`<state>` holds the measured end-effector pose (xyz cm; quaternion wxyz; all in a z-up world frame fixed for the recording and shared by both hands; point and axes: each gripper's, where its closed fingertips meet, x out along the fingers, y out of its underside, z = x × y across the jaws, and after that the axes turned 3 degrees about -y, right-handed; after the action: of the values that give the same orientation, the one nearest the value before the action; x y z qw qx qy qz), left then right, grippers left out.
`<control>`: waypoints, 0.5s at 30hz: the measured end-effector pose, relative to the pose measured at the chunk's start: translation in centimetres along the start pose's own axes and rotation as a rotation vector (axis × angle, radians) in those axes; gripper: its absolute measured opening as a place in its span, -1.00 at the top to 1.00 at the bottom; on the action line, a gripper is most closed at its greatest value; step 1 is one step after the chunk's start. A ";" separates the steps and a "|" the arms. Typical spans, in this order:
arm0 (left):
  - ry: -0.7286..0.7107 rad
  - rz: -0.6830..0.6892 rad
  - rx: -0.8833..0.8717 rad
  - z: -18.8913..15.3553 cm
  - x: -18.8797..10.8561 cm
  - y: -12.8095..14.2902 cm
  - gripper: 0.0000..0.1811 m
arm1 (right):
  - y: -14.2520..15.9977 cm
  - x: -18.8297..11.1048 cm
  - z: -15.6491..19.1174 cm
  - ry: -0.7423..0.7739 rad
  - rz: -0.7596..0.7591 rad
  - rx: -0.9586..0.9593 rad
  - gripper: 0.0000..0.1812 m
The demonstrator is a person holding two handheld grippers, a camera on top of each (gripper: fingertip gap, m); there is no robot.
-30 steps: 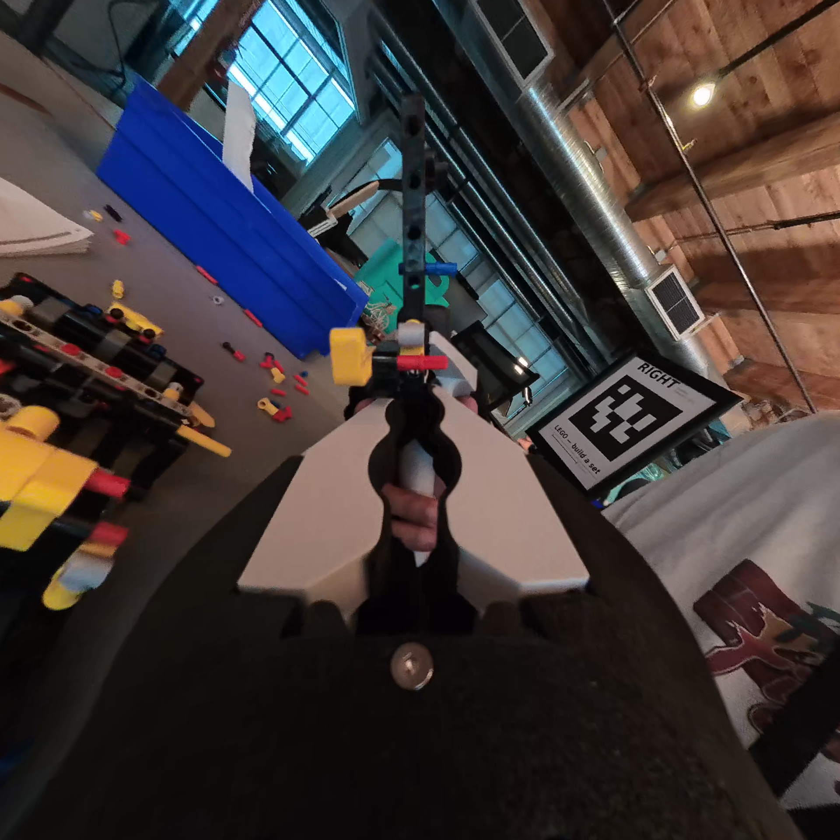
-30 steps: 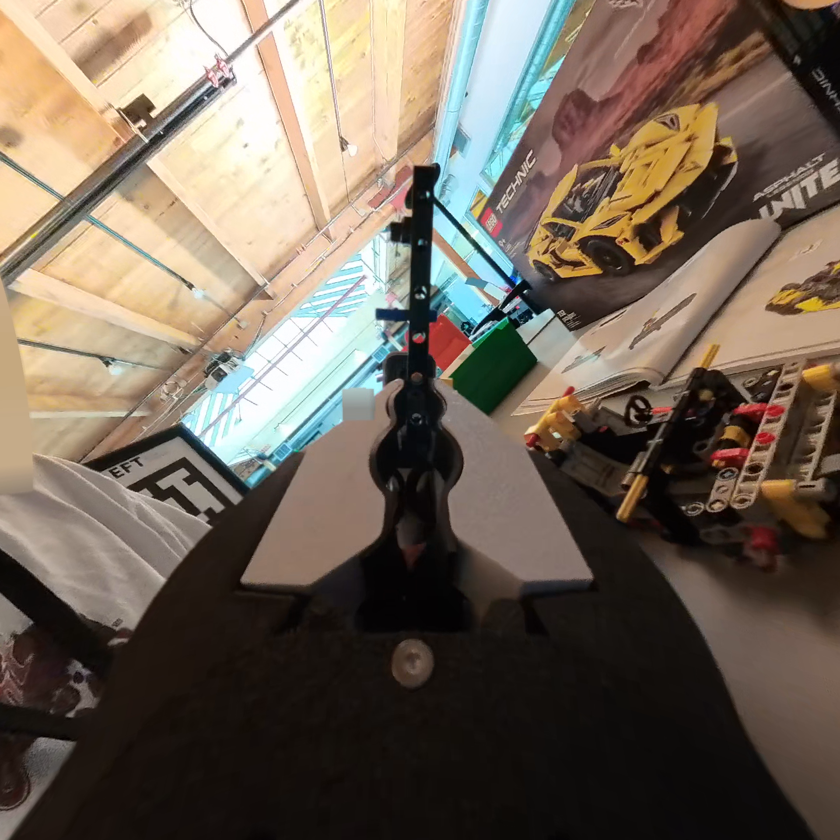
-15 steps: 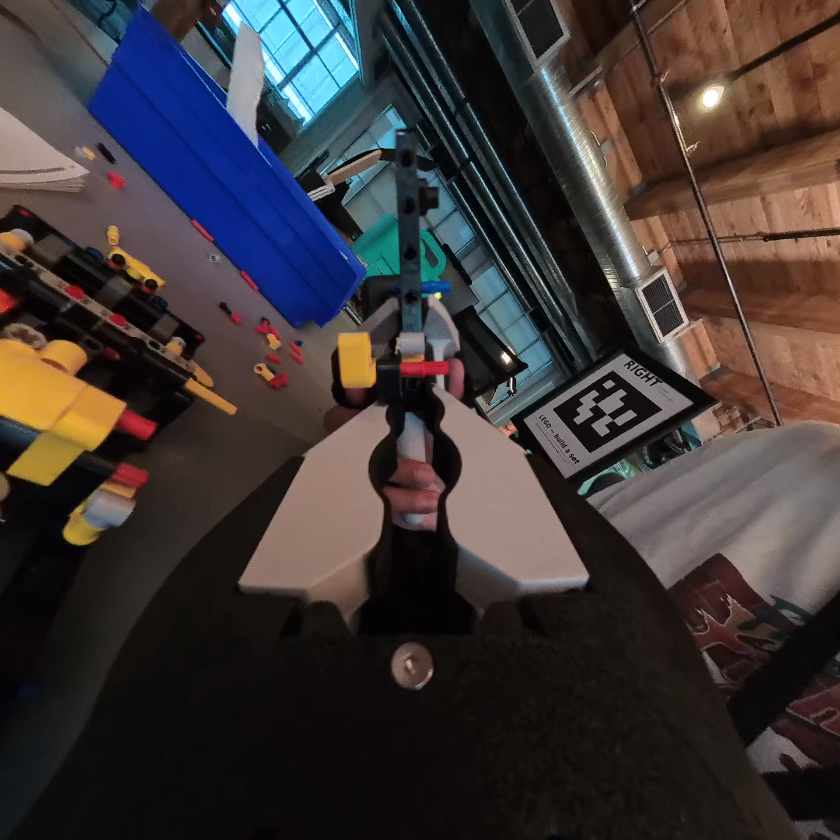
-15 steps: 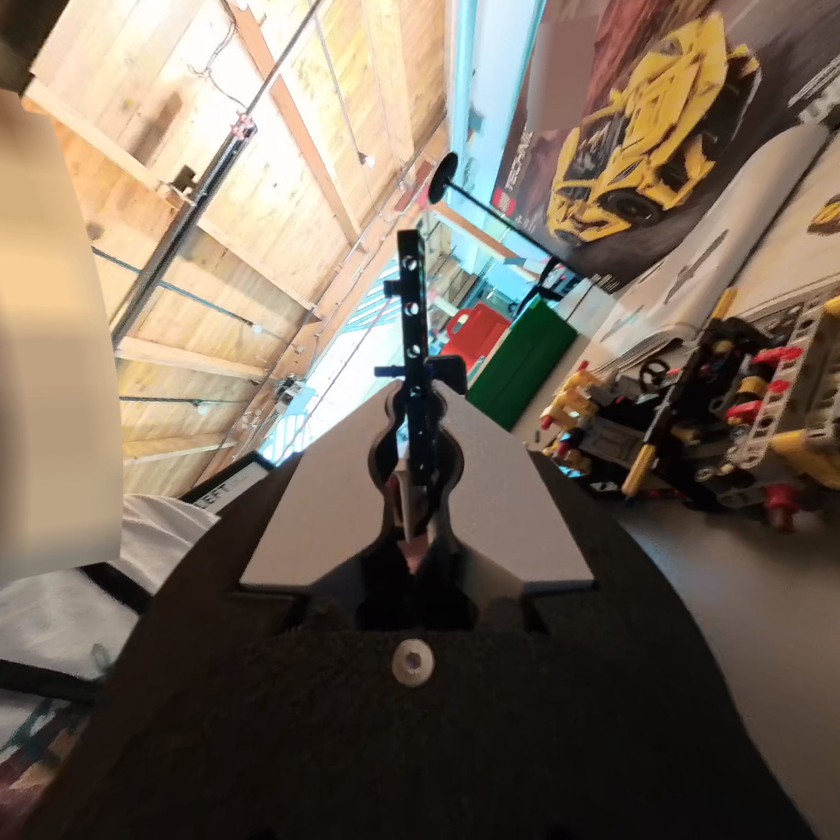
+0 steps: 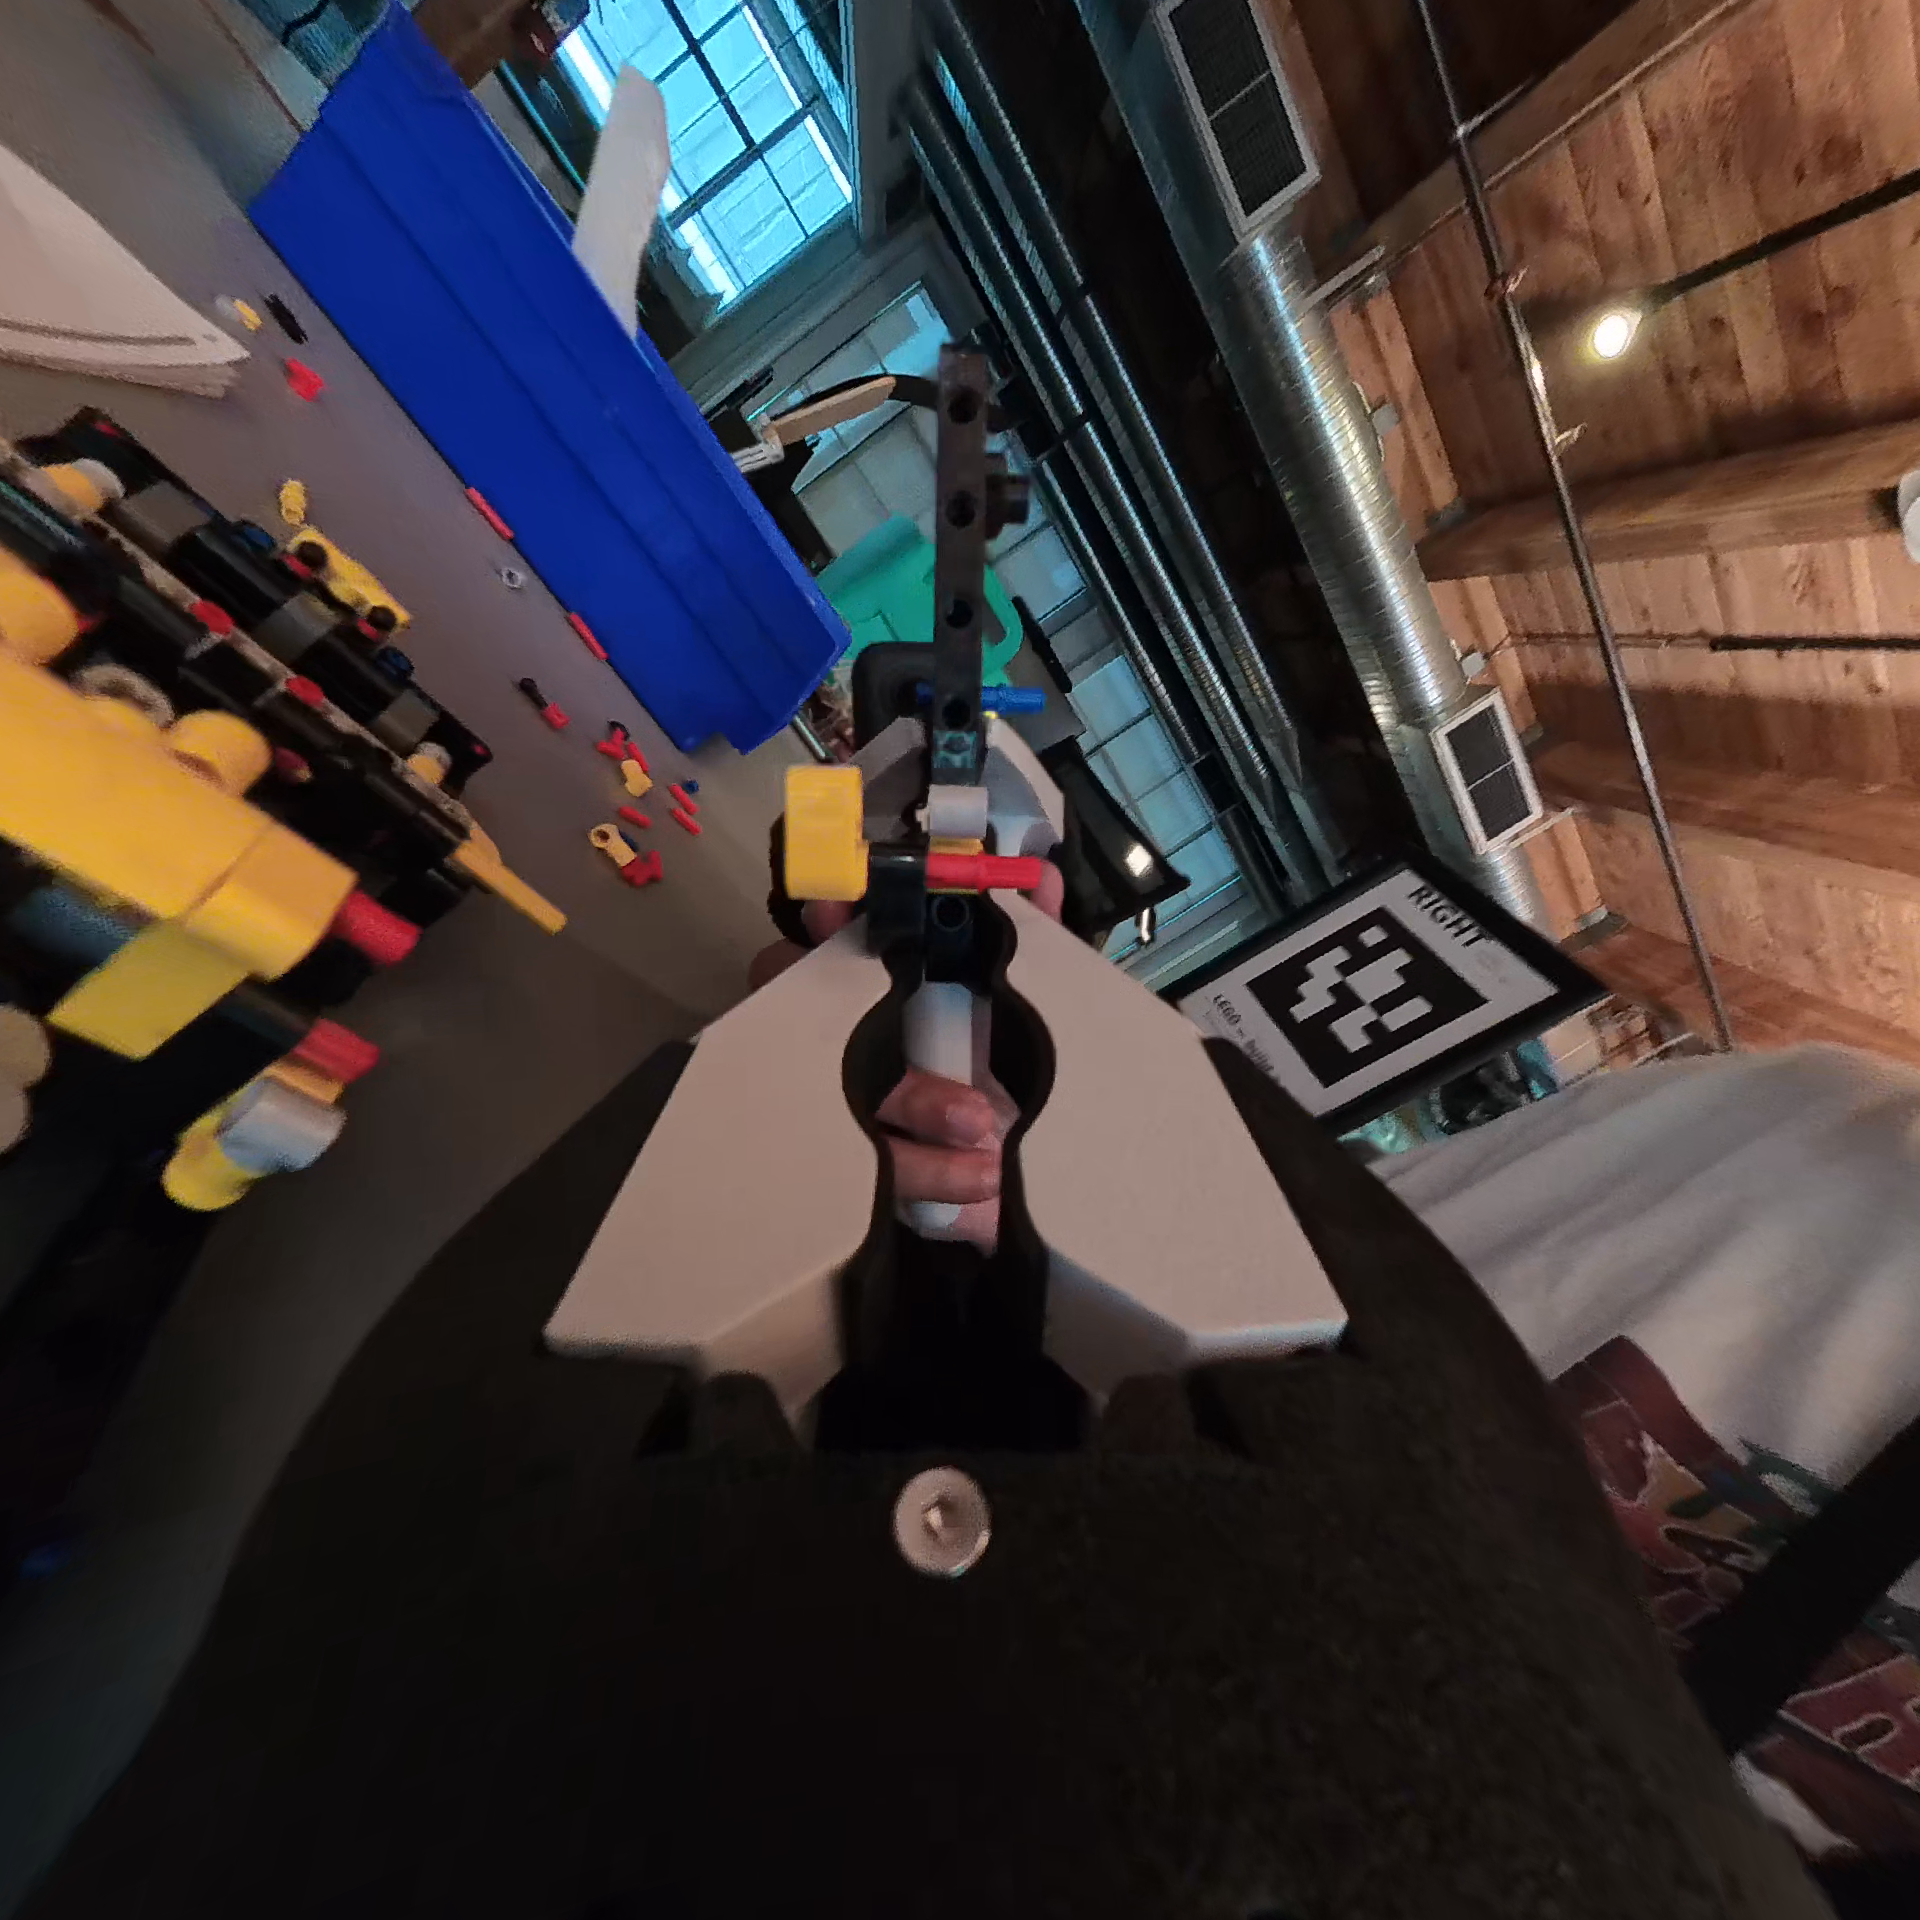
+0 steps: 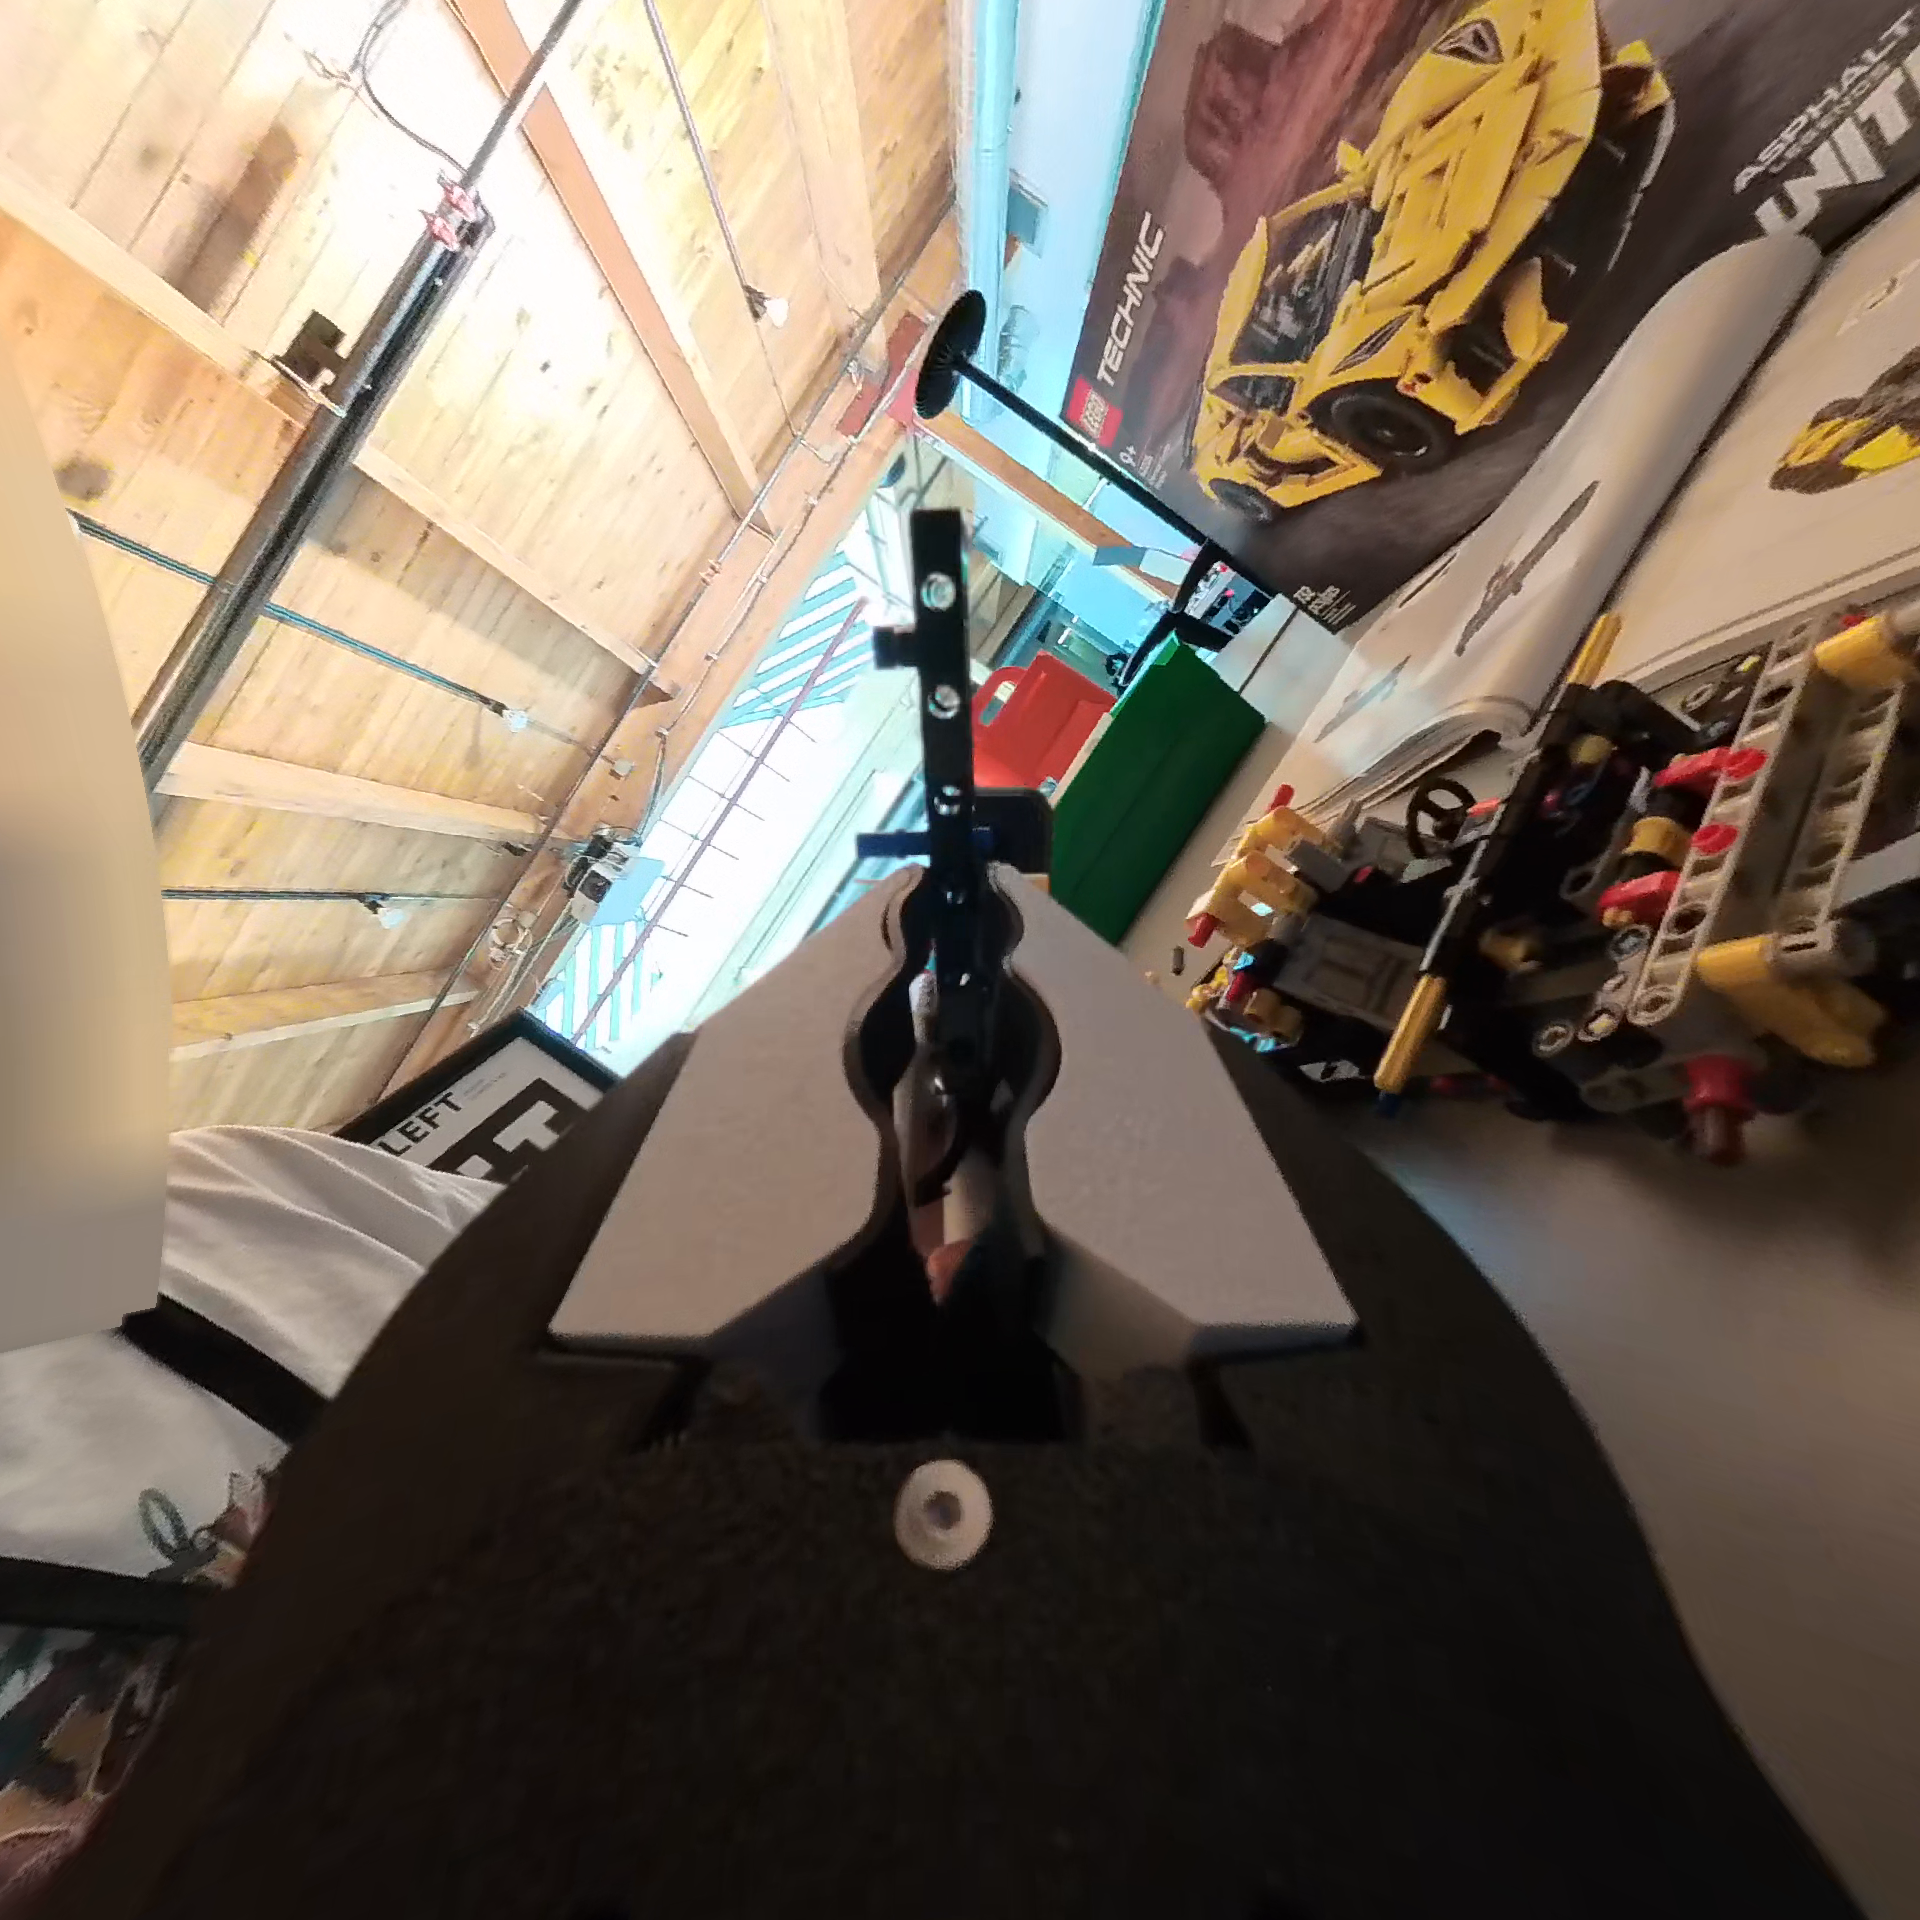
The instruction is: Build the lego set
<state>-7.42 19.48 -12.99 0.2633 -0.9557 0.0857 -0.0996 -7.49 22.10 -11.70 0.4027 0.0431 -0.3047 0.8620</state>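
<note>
Grey table (image 5: 436,1039) tilted across both views. Blue bin (image 5: 540,416) at the far edge; printed set box (image 6: 1351,260) and open instruction booklet (image 6: 1662,468) standing opposite. Half-built yellow-and-black car chassis (image 6: 1621,883) resting on the table, loose small pieces (image 5: 634,800) scattered near the bin. Lifted clear of the table: black holed beam (image 5: 958,582) with blue pin (image 5: 1013,698), red pin (image 5: 982,871) and yellow connector (image 5: 824,847), clamped by left gripper (image 5: 951,935) and right gripper (image 6: 954,904) alike, jaws closed on it.
</note>
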 end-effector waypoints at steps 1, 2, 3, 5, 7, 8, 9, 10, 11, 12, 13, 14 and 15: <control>0.000 -0.014 -0.017 0.1 0.0 -0.1 0.92 | -0.1 0.0 -0.2 0.007 -0.009 0.002 0.92; -0.004 -0.029 -0.023 0.2 0.0 -0.1 0.92 | -0.1 0.0 -0.4 0.012 -0.018 0.013 0.92; -0.010 -0.041 -0.014 0.3 0.1 -0.2 0.92 | -0.2 0.0 -0.5 0.008 -0.025 0.034 0.92; -0.030 -0.050 0.030 0.3 0.2 -0.2 0.92 | -0.4 0.1 -0.6 0.007 -0.041 0.034 0.93; -0.009 -0.044 0.016 0.1 0.2 -0.2 0.92 | -0.5 -0.1 -0.4 0.037 -0.018 -0.064 0.93; 0.002 -0.044 0.005 -0.1 0.1 -0.2 0.92 | -0.5 -0.3 -0.3 0.069 0.013 -0.136 0.91; 0.010 -0.053 0.002 -0.2 0.0 -0.4 0.92 | -0.5 -0.8 -0.3 0.118 0.054 -0.229 0.84; 0.008 -0.062 0.004 -0.2 -0.3 -0.6 0.92 | -0.4 -1.4 -0.2 0.166 0.122 -0.334 0.76; -0.004 -0.070 0.011 -0.1 -0.6 -0.8 0.92 | 0.0 -2.2 -0.1 0.221 0.219 -0.433 0.73; -0.024 -0.071 0.023 0.2 -0.9 -0.9 0.92 | 0.6 -3.1 -0.1 0.273 0.331 -0.519 0.72; -0.053 -0.073 0.043 0.5 -1.1 -1.0 0.92 | 1.8 -4.0 0.1 0.312 0.463 -0.574 0.75; -0.087 -0.073 0.075 0.8 -1.3 -1.2 0.92 | 3.5 -5.0 0.0 0.336 0.621 -0.608 0.77; -0.120 -0.065 0.110 1.1 -1.4 -1.2 0.92 | 5.4 -6.3 -0.4 0.368 0.784 -0.633 0.79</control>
<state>-8.40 21.35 -13.45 0.3169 -0.9463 0.0332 -0.0550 -7.07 15.53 -16.70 0.0908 -0.3491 -0.4674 0.8071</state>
